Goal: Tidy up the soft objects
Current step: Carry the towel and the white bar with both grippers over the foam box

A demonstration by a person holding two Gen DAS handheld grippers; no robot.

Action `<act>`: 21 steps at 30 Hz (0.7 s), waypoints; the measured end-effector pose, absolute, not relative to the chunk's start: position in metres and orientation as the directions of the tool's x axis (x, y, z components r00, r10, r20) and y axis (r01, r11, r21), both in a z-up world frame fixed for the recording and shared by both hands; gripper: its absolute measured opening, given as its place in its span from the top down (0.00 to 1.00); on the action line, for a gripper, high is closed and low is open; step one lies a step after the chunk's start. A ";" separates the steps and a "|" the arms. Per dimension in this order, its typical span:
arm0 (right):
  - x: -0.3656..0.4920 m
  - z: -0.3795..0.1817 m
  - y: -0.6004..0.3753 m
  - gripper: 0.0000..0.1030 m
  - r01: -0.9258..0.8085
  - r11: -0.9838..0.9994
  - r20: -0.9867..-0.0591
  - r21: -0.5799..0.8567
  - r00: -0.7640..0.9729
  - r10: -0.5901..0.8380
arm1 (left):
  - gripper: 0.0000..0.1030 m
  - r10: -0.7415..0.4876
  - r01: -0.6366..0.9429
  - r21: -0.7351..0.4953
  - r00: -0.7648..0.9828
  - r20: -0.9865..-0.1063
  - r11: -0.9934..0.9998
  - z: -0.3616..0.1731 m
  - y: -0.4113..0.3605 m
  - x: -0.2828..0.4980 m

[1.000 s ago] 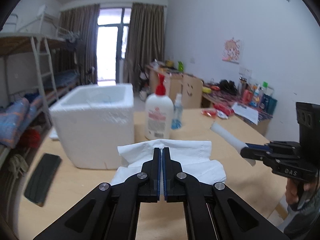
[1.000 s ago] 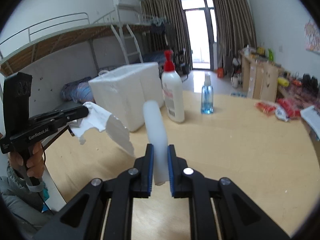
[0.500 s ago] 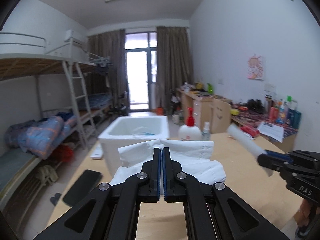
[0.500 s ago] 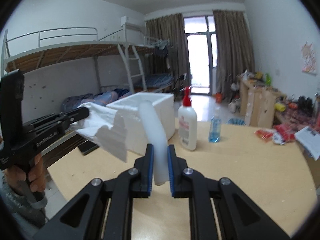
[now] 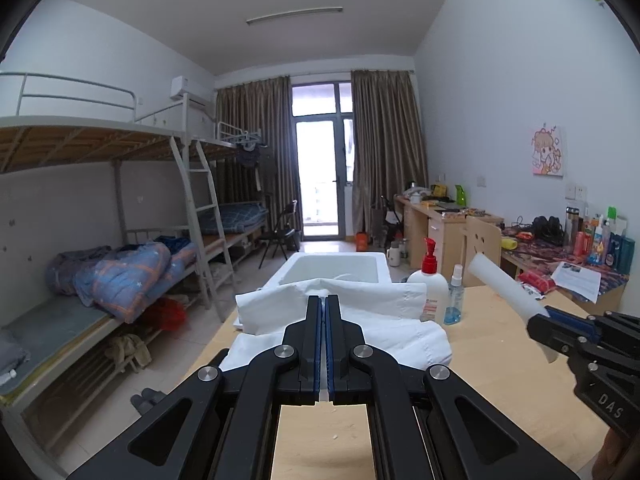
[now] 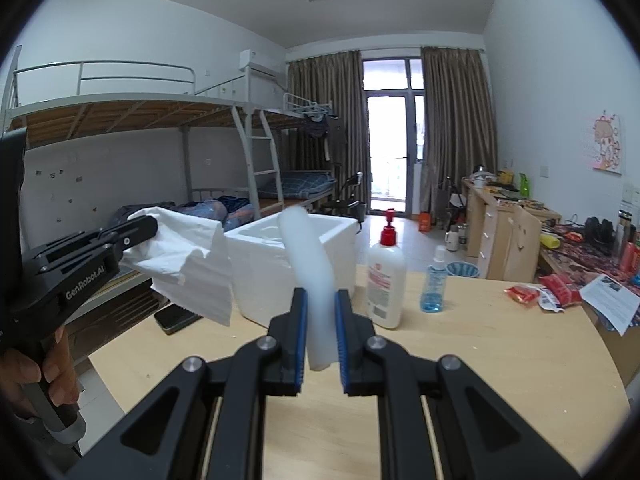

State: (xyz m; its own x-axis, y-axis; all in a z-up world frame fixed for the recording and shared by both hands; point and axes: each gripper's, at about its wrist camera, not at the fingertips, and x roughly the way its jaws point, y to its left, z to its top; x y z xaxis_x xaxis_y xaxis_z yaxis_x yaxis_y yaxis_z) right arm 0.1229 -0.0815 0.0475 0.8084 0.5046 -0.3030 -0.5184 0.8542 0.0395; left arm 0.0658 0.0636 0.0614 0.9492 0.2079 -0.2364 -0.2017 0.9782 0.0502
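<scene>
The left gripper [image 5: 324, 322] fingers are pinching a white cloth [image 5: 360, 300], the right gripper [image 6: 321, 334] fingers a foam tube [image 6: 310, 256], both above the tabletop [image 6: 500, 360]; carrying them over the foam box [image 6: 304, 240] before releasing looks best.

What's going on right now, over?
Left tongs shut on white cloth. Right tongs shut on foam tube. Both aloft before foam box; nothing between.
</scene>
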 end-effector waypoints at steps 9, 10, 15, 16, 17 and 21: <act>0.130 0.053 -0.072 0.84 -0.538 0.842 -0.299 0.027 0.800 0.521 | 0.98 0.201 -0.202 0.024 0.945 -0.257 0.979 0.069 0.079 0.074; 0.130 0.054 -0.069 0.84 -0.536 0.844 -0.298 0.018 0.803 0.516 | 0.98 0.201 -0.201 0.026 0.945 -0.258 0.979 0.070 0.080 0.075; 0.140 0.061 -0.059 0.84 -0.543 0.840 -0.303 0.002 0.800 0.518 | 0.98 0.226 -0.223 0.040 0.944 -0.242 0.974 0.084 0.088 0.091; 0.145 0.063 -0.058 0.84 -0.546 0.838 -0.307 0.005 0.797 0.521 | 0.98 0.224 -0.221 0.041 0.944 -0.241 0.974 0.086 0.090 0.095; 0.147 0.064 -0.056 0.84 -0.547 0.837 -0.309 0.008 0.795 0.522 | 0.98 0.222 -0.218 0.042 0.945 -0.239 0.975 0.089 0.092 0.100; 0.160 0.073 -0.047 0.84 -0.539 0.842 -0.307 -0.001 0.802 0.513 | 0.98 0.245 -0.237 0.060 0.944 -0.221 0.970 0.095 0.100 0.116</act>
State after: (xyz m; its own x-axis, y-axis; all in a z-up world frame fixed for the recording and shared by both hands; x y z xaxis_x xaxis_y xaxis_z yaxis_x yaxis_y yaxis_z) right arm 0.1599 -0.0467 0.0726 0.8016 0.5132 -0.3066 -0.5393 0.8421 -0.0008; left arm 0.1158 0.1005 0.0953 0.9441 0.2447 -0.2211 -0.2374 0.9696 0.0597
